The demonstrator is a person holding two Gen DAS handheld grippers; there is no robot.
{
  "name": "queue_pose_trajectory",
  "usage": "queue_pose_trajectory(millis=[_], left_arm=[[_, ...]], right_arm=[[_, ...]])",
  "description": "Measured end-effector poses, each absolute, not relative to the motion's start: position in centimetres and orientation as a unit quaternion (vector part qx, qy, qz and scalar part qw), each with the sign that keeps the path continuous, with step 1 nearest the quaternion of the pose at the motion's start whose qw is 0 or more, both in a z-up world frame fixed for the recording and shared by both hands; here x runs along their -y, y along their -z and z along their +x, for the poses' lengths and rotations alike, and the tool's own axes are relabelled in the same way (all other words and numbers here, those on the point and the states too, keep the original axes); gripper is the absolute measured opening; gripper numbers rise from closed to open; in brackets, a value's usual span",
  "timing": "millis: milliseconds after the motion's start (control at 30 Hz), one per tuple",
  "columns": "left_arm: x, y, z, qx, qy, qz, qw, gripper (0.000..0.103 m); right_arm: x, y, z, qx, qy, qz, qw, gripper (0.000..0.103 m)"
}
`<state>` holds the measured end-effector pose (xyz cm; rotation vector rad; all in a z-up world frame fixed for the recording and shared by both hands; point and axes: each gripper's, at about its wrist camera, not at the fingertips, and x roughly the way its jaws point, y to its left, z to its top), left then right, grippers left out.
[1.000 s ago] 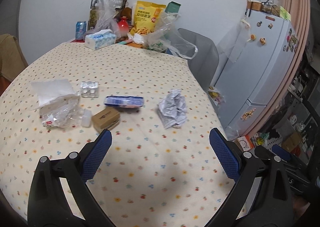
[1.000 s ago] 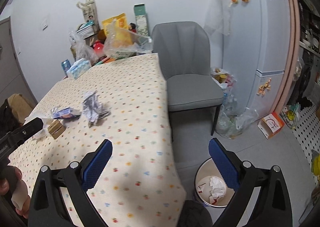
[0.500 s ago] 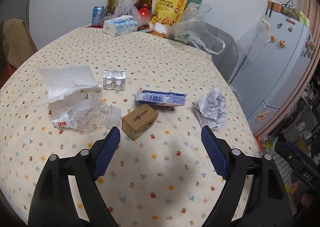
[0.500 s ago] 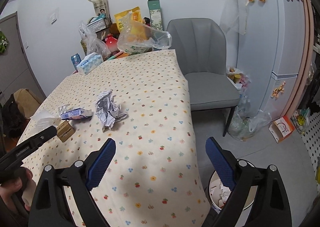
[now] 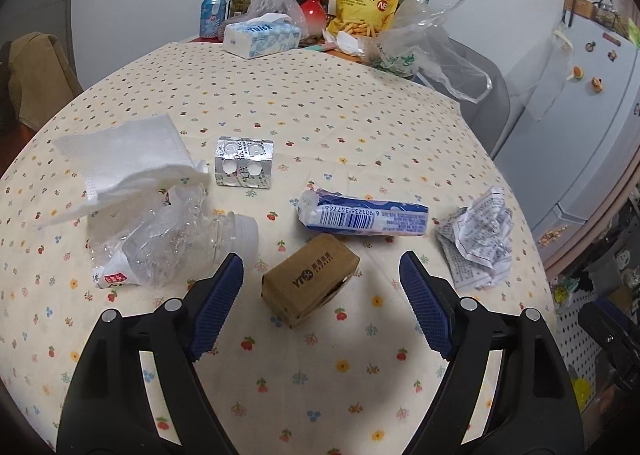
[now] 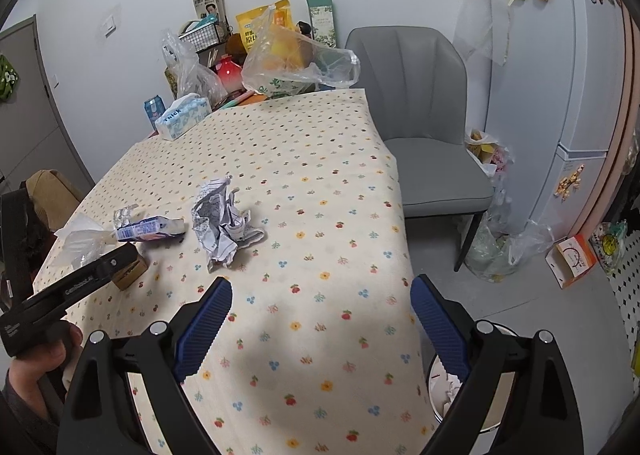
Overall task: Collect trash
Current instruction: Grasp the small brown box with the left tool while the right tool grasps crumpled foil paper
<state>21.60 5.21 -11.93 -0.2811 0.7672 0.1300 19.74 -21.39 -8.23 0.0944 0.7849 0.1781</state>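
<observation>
1. We see even, soft indoor light in both views, neither dim nor harsh.
2. A grey shadow falls on the bench (image 5: 304, 367) below the left gripper (image 5: 320, 287), and another under the right gripper (image 6: 320, 319).
3. Fisheye distortion bows the bench edges and the fridge (image 6: 592, 55); dark vignette fills the corners.
4. The blister pack (image 5: 244, 167) shows mild glare.
5. Focus is sharp throughout, without motion blur.

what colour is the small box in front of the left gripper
Brown cardboard, with dark print on top; the small box shows best in the left wrist view.
</observation>
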Motion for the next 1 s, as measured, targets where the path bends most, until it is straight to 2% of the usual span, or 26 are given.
queue_pose_trajectory(millis=[100,133,167,667,700,733,800,900,1000], left_arm=[[-5.1,12.5,22.2,-0.384,-0.069,-0.131,0.911,0.067],[-5.2,12.8,22.5,-0.391,-0.064,-0.140,0.907,0.055],[-5.5,12.9,22.7,-0.394,-0.064,-0.144,0.905,0.050],[-7.2,9.6,19.1,-0.346,-0.069,-0.162,0.922,0.050],[-7.3,9.4,19.0,-0.345,-0.072,-0.162,0.922,0.050],[-7.4,9.4,18.8,-0.344,-0.075,-0.163,0.922,0.050],[-7.6,9.3,18.5,-0.344,-0.077,-0.165,0.921,0.050],[-7.7,9.2,18.1,-0.342,-0.077,-0.168,0.921,0.050],[-7.1,9.2,17.9,-0.342,-0.070,-0.170,0.922,0.050]], right_arm=[[20.6,8.2,20.5,-0.382,-0.095,0.042,0.918,0.085],[20.3,8.3,20.8,-0.384,-0.098,0.042,0.917,0.085],[20.0,8.4,21.1,-0.387,-0.103,0.045,0.915,0.085],[13.5,10.1,24.7,-0.416,-0.157,0.033,0.895,0.071],[13.1,10.4,25.1,-0.420,-0.157,0.030,0.893,0.064],[12.8,10.8,25.4,-0.426,-0.162,0.029,0.890,0.045],[12.5,11.6,26.0,-0.446,-0.183,0.032,0.876,0.016],[12.7,10.9,25.2,-0.431,-0.193,0.027,0.881,0.008],[13.3,10.1,24.0,-0.422,-0.199,0.029,0.884,0.008]])
